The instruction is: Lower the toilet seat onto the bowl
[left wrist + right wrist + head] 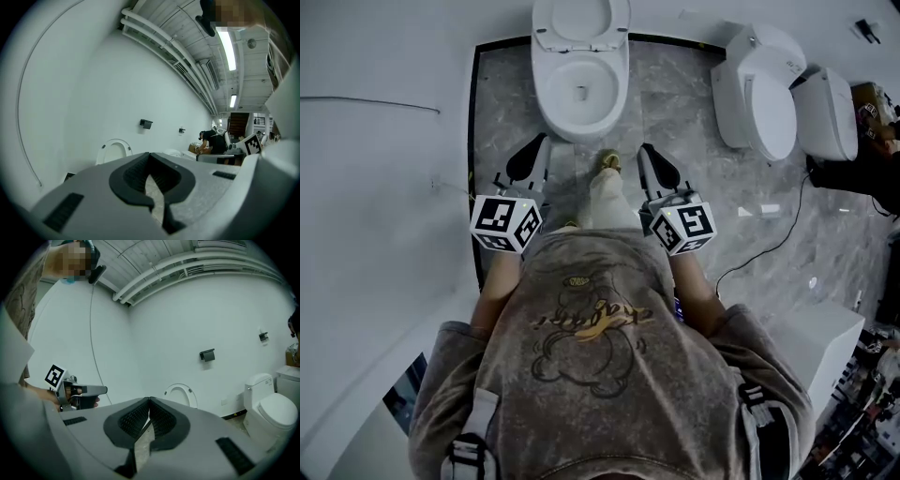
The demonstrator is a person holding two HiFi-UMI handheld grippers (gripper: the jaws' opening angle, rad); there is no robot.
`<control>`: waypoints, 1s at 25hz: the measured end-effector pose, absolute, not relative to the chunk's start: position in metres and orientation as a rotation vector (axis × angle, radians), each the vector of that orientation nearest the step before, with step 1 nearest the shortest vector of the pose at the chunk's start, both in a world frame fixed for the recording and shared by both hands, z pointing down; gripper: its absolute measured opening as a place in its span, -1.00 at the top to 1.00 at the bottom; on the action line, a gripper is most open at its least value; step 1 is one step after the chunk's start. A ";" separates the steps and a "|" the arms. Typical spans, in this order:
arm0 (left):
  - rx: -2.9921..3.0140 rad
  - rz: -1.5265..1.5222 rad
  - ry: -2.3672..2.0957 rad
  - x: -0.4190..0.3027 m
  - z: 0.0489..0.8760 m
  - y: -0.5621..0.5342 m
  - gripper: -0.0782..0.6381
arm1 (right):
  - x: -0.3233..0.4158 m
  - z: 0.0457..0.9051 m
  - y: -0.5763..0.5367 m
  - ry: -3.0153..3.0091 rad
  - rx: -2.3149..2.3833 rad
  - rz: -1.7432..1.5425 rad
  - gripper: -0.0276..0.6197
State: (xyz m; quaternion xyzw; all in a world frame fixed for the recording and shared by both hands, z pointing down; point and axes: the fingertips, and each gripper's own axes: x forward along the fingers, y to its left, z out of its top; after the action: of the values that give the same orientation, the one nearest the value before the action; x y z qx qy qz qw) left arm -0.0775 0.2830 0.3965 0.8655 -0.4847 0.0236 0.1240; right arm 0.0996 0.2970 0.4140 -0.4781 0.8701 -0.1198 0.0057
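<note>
Head view: the white oval plastic toilet seat (581,19) stands raised behind the white ceramic bowl (579,94). The left hand-held gripper (528,157) and right hand-held gripper (659,167) hover just short of the bowl's front.

Left gripper view: jaws pressed together, empty; seat ahead-left.

Right gripper view: jaws pressed together, empty; seat just right of straight ahead.

Closed, empty left gripper (149,155) faces the upright toilet seat (115,141).
</note>
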 end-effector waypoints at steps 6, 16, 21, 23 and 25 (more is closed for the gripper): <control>2.519 0.070 -1.420 -0.079 0.407 0.241 0.76 | 0.104 0.425 0.251 2.716 -1.516 -0.386 0.83; 2.520 0.079 -1.416 -0.065 0.398 0.104 0.76 | 0.109 0.420 0.108 2.729 -1.473 -0.395 0.83; 2.483 0.062 -1.462 -0.053 0.382 0.033 0.76 | 0.118 0.400 0.034 2.766 -1.407 -0.387 0.83; 2.470 0.055 -1.484 -0.048 0.377 0.009 0.76 | 0.121 0.395 0.007 2.780 -1.380 -0.387 0.83; 2.457 0.045 -1.508 -0.046 0.374 -0.012 0.76 | 0.123 0.394 -0.015 2.793 -1.356 -0.389 0.83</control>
State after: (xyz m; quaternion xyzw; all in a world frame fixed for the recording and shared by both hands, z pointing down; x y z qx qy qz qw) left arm -0.0464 -0.0118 0.3742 0.8452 -0.5185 0.0156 0.1287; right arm 0.1233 -0.0153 0.3937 -0.4334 0.8926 -0.1243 0.0061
